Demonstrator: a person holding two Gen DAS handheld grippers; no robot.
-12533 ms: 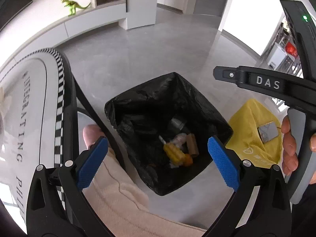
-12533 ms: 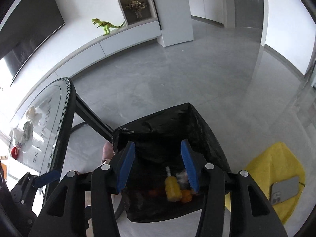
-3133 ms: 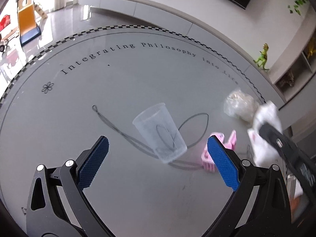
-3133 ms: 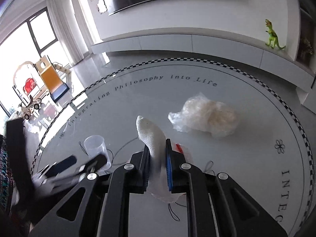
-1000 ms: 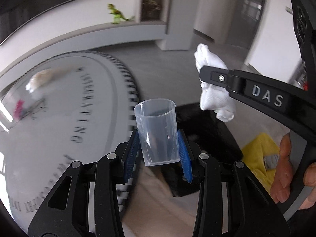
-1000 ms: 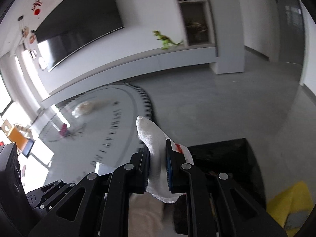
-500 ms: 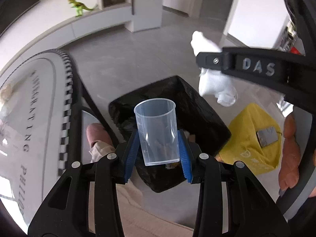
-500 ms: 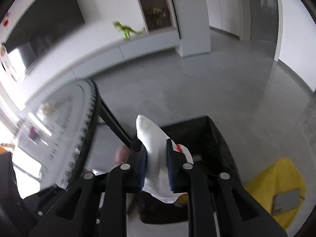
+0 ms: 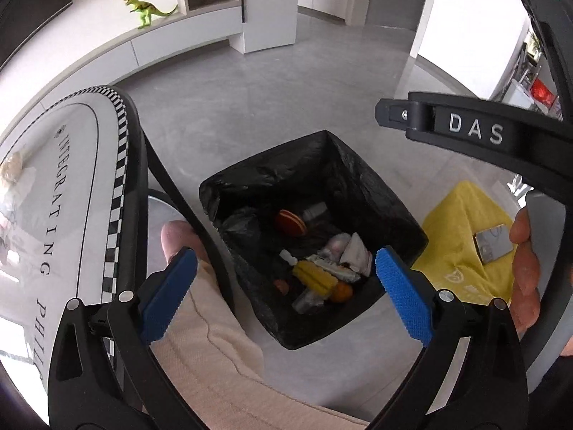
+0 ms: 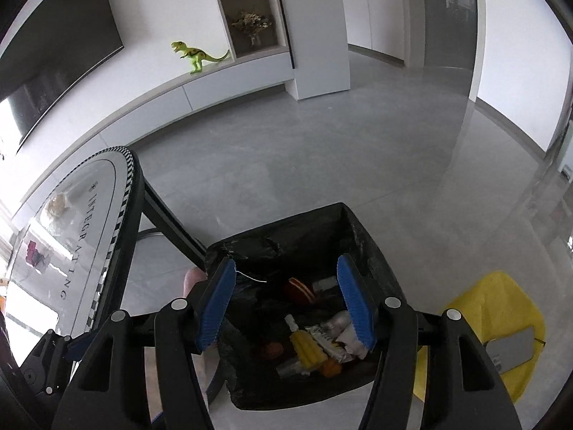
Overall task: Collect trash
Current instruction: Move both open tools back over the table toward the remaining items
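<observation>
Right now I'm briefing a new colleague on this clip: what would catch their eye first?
The black-lined trash bin on the grey floor, holding a yellow corn cob among wrappers. Both the left gripper and right gripper hang over it, open and empty. A bright yellow cloth lies beside it.

Green toy dinosaur [image 10: 195, 56] on ledge; phone [image 9: 493, 243] on yellow cloth [image 9: 462, 251].

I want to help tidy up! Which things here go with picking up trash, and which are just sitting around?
For the job: black-lined trash bin; crumpled clear plastic bag on the round table; pink thing on the table.

Just lying about: green toy dinosaur on the ledge; yellow cloth on the floor; grey phone on it.
</observation>
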